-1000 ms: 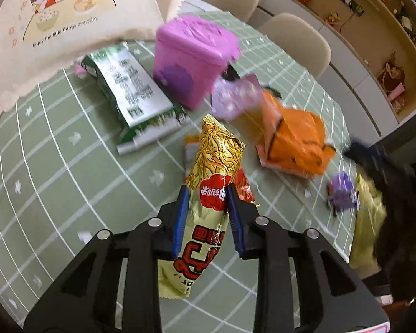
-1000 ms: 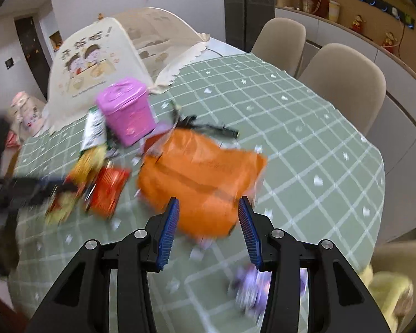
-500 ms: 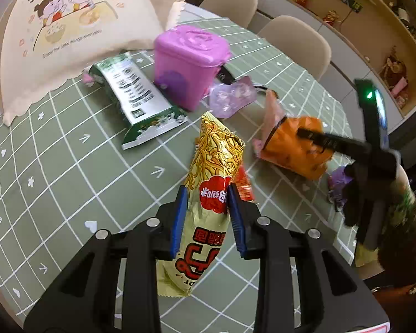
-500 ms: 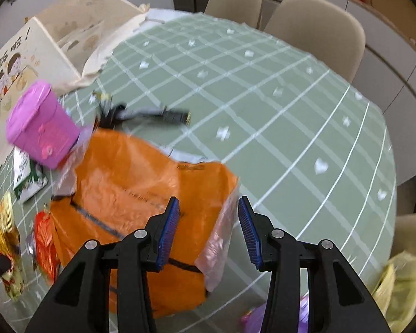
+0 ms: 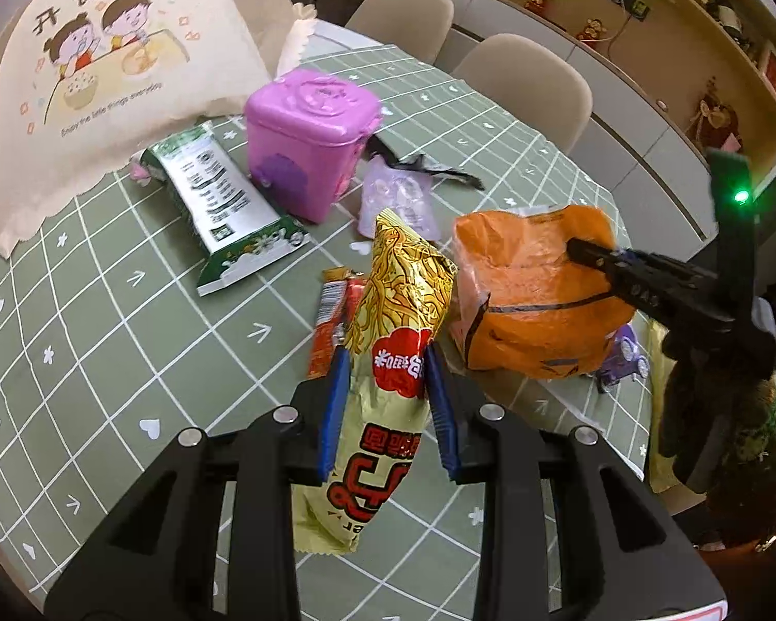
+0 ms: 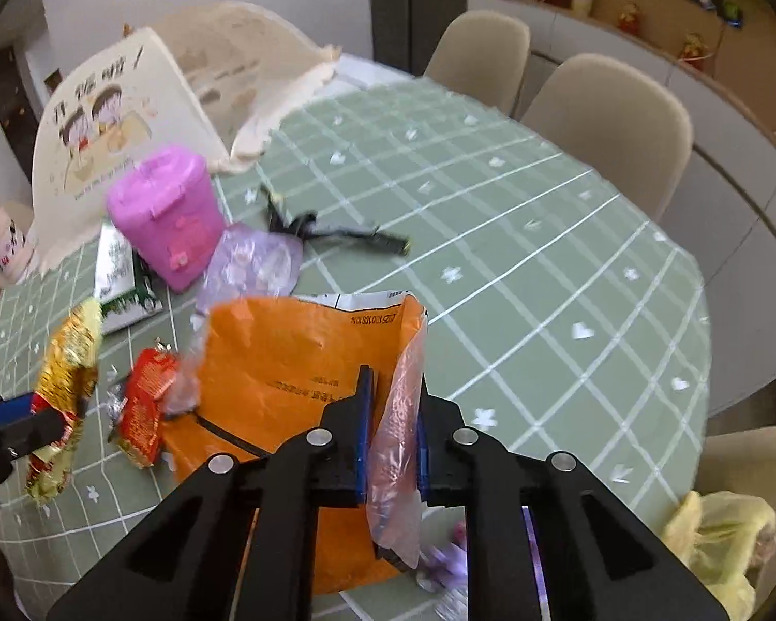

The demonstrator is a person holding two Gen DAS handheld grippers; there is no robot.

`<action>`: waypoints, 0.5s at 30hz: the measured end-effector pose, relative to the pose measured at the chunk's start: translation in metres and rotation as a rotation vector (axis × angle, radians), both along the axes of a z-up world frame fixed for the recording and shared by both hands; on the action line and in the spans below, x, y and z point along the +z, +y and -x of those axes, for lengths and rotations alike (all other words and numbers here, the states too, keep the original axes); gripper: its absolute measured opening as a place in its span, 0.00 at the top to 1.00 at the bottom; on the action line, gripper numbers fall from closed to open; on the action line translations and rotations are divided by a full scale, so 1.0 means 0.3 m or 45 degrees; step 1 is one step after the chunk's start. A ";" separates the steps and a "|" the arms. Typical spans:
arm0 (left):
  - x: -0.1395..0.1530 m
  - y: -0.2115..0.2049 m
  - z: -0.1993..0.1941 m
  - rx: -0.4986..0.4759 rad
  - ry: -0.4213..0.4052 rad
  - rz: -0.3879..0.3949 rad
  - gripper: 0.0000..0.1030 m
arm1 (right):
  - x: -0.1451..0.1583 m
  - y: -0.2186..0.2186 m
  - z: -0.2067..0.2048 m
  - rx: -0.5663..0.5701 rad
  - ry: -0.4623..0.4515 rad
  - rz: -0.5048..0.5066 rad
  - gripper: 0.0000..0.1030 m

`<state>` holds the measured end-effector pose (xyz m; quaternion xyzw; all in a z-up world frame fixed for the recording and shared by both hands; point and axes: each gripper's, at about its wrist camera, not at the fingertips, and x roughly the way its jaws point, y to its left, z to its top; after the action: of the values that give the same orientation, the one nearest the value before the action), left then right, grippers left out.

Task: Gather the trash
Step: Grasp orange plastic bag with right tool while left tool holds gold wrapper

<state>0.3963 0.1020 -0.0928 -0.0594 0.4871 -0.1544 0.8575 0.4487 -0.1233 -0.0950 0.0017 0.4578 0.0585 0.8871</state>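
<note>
My left gripper [image 5: 385, 367] is shut on a gold noodle snack packet [image 5: 393, 362] and holds it upright above the table; the packet also shows in the right wrist view [image 6: 64, 393]. My right gripper [image 6: 392, 388] is shut on the rim of an orange plastic bag [image 6: 289, 362] and holds its edge up. In the left wrist view the bag [image 5: 533, 279] stands right of the packet, with the right gripper [image 5: 584, 253] at its top. A red wrapper [image 6: 142, 409] lies by the bag, and also shows in the left wrist view [image 5: 331, 315].
A pink lidded bin [image 5: 310, 139], a green-white packet [image 5: 222, 202], a pale purple wrapper [image 5: 398, 196] and a black strip [image 6: 336, 230] lie on the green checked tablecloth [image 6: 543, 238]. A cream food cover [image 5: 108, 62] stands behind. A yellow bag [image 6: 719, 543] and chairs [image 6: 610, 119] are at the right.
My right gripper has closed on the orange bag's rim and lifted it, so the bag stands taller. My left gripper still holds the gold packet, a little higher and closer to the bag.
</note>
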 end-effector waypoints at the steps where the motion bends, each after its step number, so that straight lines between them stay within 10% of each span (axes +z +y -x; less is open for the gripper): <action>1: 0.010 -0.008 0.006 -0.008 -0.008 0.001 0.72 | 0.029 -0.017 0.022 -0.020 -0.027 0.003 0.86; 15: 0.169 -0.205 0.131 -0.148 -0.127 0.064 0.72 | 0.275 -0.219 0.308 -0.137 -0.270 0.016 0.86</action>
<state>0.3571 0.0406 -0.0420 -0.0446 0.4423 -0.2189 0.8686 0.3563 -0.1889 -0.0126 0.0144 0.3612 0.0077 0.9324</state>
